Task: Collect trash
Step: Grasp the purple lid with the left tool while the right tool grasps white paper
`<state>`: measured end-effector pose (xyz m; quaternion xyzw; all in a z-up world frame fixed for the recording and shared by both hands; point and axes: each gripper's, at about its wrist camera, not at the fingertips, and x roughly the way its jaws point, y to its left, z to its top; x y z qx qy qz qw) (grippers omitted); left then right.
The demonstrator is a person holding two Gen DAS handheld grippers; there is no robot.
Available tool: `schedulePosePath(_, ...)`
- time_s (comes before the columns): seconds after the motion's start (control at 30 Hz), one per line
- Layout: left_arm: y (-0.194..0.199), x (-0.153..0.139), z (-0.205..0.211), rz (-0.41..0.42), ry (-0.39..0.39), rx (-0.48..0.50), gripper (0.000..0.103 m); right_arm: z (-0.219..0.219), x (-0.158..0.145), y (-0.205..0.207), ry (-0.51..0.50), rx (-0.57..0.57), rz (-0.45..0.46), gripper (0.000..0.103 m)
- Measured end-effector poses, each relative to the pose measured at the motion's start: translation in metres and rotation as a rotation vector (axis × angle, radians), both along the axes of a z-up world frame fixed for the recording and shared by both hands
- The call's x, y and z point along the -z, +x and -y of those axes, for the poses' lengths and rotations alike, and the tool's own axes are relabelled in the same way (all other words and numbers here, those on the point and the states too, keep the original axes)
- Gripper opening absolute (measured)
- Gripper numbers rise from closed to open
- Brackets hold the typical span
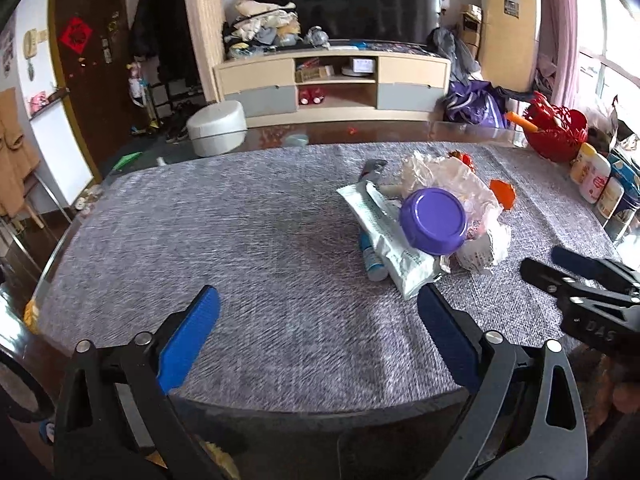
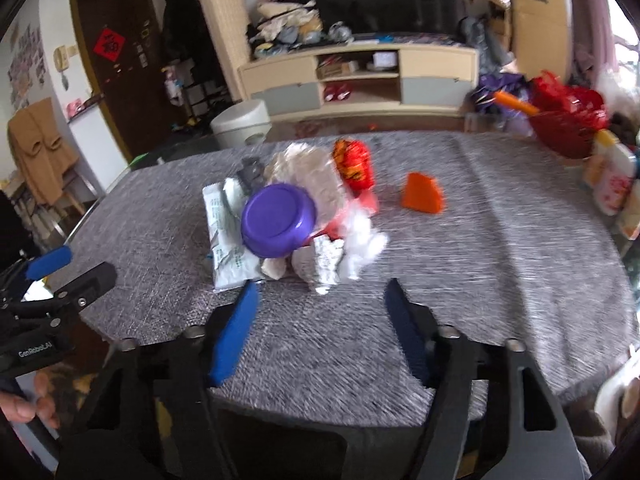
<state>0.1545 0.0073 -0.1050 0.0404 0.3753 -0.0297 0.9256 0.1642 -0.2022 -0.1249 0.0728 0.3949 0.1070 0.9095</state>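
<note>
A heap of trash lies on the grey tablecloth [image 1: 240,220]. It holds a purple round lid [image 1: 434,220] [image 2: 278,220], a white pouch [image 1: 384,236] [image 2: 224,232], crumpled white plastic [image 1: 452,176] [image 2: 304,176], a red wrapper [image 2: 354,164] and a small blue tube [image 1: 372,258]. An orange piece [image 2: 424,194] lies apart, to the right. My left gripper [image 1: 318,296] is open and empty, near the front edge, left of the heap. My right gripper [image 2: 322,288] is open with nothing between its fingers, just short of the crumpled paper [image 2: 324,264].
A red basket [image 1: 556,128] and several bottles [image 1: 596,178] stand along the table's right side. Beyond the far edge are a white stool [image 1: 216,128] and a TV cabinet [image 1: 332,80]. The table's rounded front edge runs just under both grippers.
</note>
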Motion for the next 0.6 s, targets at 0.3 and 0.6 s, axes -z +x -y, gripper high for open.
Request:
schedulePosePath(0.3, 0.033, 0.011, 0.015, -0.034, -0.037, 0.066, 0.078, -0.001, 0.013, 0.027, 0.040, -0.024, -0.028, 0.045)
schedulePosePath(0.6, 0.054, 0.014, 0.025, -0.047, -0.053, 0.098, 0.078, -0.004, 0.022, 0.043, 0.050, -0.057, -0.047, 0.041)
